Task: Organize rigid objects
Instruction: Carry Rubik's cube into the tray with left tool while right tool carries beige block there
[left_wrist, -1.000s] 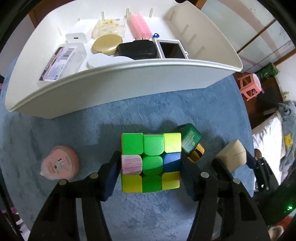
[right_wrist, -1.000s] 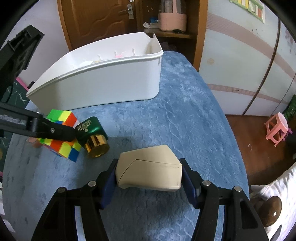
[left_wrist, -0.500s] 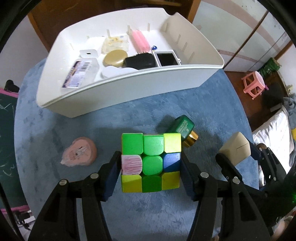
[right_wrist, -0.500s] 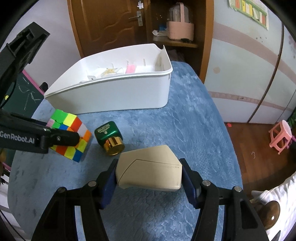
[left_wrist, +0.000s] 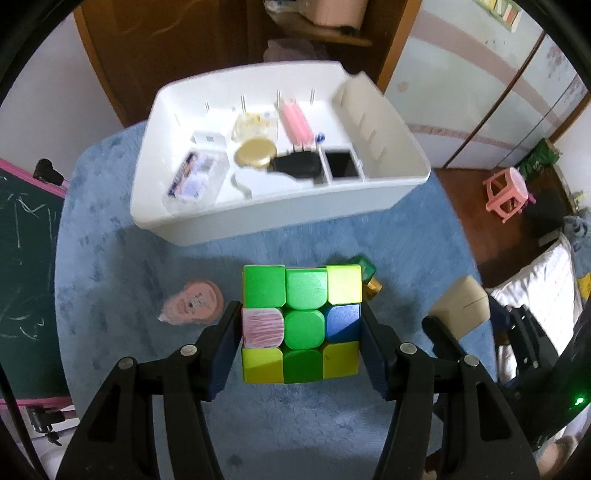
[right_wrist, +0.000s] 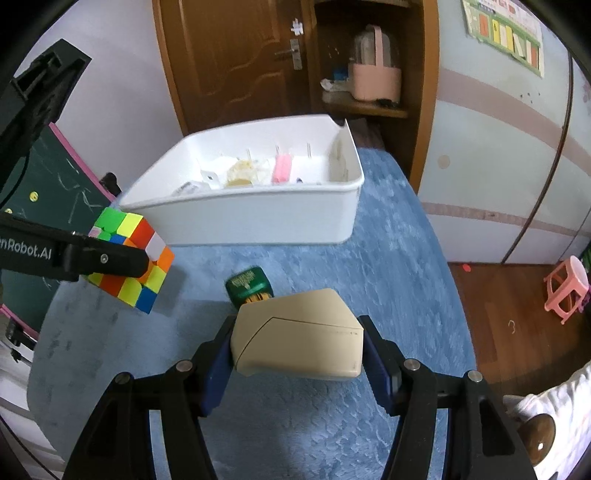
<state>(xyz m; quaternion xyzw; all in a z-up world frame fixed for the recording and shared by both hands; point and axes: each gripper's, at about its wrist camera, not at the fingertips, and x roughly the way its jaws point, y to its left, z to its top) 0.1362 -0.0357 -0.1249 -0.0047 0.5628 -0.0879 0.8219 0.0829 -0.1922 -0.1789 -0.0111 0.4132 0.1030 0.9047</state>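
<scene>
Pinching a multicoloured puzzle cube (left_wrist: 301, 324) between its two blue-padded fingers, the left gripper (left_wrist: 300, 341) is held above the blue carpeted tabletop (left_wrist: 122, 266), the cube lifted clear of the surface, as is confirmed from the right wrist view. A beige angular case (right_wrist: 297, 334) is clamped in the same manner by the right gripper (right_wrist: 295, 354), its pads pressed against the two ends of the case. A green jar with a gold cap (right_wrist: 249, 286) is seen lying on its side on the carpet, just beyond the beige case and partly hidden by it; in the left wrist view it is partly covered by the cube. A pink round item (left_wrist: 194, 302) is found on the carpet to the left of the cube, apart from it. Farther out, a white bin (left_wrist: 295, 206) is set on the carpet, and inside it a gold-lidded tin (left_wrist: 256, 152), a black adapter (left_wrist: 297, 164), a pink bar (left_wrist: 294, 120), a white charger (left_wrist: 208, 138) and a clear labelled box (left_wrist: 195, 179) are gathered. A pink stool (left_wrist: 508, 192) is visible on the wooden floor beyond the table edge.
</scene>
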